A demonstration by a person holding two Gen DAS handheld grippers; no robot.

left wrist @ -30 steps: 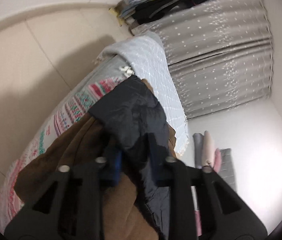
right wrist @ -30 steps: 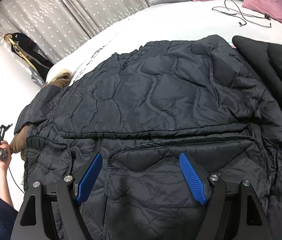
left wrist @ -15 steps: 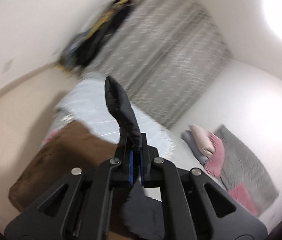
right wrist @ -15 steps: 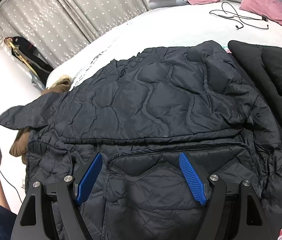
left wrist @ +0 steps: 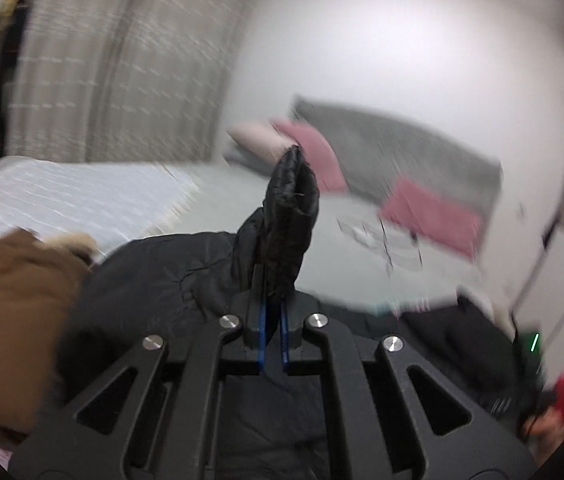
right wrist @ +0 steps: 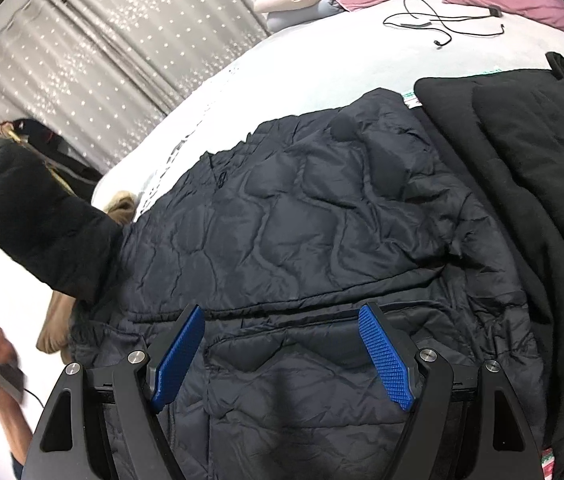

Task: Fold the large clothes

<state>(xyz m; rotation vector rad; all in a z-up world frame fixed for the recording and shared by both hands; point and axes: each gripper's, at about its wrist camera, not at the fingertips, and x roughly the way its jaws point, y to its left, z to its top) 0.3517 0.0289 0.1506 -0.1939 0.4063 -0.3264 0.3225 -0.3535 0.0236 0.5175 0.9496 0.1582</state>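
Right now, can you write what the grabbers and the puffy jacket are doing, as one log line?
left gripper: shut on sleeve, lifted | right gripper: open, over jacket | jacket: flat on bed | fold: not done

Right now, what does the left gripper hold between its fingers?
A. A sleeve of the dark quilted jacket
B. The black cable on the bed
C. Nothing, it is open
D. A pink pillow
A: the left gripper is shut on the sleeve of the dark quilted jacket, lifted off the bed, while the right gripper hangs open over the jacket.
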